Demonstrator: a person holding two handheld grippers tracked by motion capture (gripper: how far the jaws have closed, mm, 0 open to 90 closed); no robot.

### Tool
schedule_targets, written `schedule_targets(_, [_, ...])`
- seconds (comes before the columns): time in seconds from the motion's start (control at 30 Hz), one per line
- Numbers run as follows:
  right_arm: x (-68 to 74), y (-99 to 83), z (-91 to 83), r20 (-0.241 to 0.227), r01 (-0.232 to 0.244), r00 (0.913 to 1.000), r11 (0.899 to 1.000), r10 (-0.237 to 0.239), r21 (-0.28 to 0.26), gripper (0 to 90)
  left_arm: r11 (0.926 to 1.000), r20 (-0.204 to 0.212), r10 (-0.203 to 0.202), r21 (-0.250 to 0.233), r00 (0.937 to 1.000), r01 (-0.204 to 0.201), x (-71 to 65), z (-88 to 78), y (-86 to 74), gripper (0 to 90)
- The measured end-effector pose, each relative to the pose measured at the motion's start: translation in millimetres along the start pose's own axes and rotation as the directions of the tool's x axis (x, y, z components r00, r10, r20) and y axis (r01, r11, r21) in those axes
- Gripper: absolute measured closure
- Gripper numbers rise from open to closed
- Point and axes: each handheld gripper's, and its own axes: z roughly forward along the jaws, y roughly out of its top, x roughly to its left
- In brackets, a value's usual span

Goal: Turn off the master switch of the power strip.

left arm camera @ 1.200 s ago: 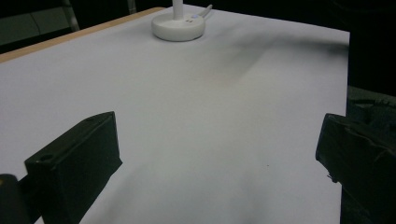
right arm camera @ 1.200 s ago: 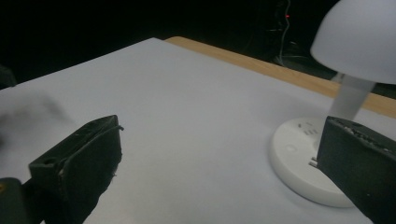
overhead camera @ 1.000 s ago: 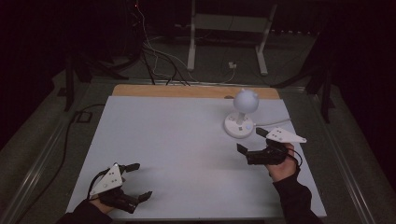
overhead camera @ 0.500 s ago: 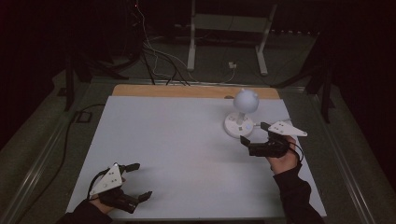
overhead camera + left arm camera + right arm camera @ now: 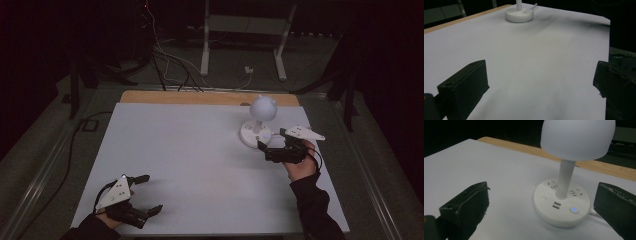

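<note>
A small white lamp (image 5: 262, 109) with a round shade stands on a round white base (image 5: 562, 206) with sockets, USB ports and a lit blue button (image 5: 574, 209), at the table's right rear. My right gripper (image 5: 264, 144) is open, its jaws just short of the base on its near side. The base (image 5: 254, 135) sits ahead of those jaws. My left gripper (image 5: 149, 194) rests open near the front left edge, nothing between its jaws. Far across the table, the left gripper view catches the lamp base (image 5: 519, 15).
The white table top (image 5: 190, 160) has a wooden strip (image 5: 200, 98) along its far edge. A thin white cable (image 5: 534, 6) leaves the lamp base. Cables (image 5: 165, 65) and a white stand (image 5: 245, 45) lie on the dark floor behind the table.
My right gripper has moved forward and left toward the lamp base, ending close to it. The left gripper has stayed in place.
</note>
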Motion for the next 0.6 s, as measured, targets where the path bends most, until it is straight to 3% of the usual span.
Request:
schedule_targets(0.27, [-4.0, 0.7, 8.9, 0.027, -0.011, 0.9996, 1.0, 0.011, 0.015, 0.0, 1.0, 0.0, 0.001, 0.0, 1.0, -0.001, -0.1, -0.1, 0.0, 0.4])
schedule_targets(0.6, [-5.8, -1.2, 21.4, 0.111, -0.051, 0.9927, 0.998, 0.048, 0.024, 0.0, 1.0, 0.002, 0.004, 0.001, 1.0, -0.004, -0.4, -0.2, 0.1, 0.4])
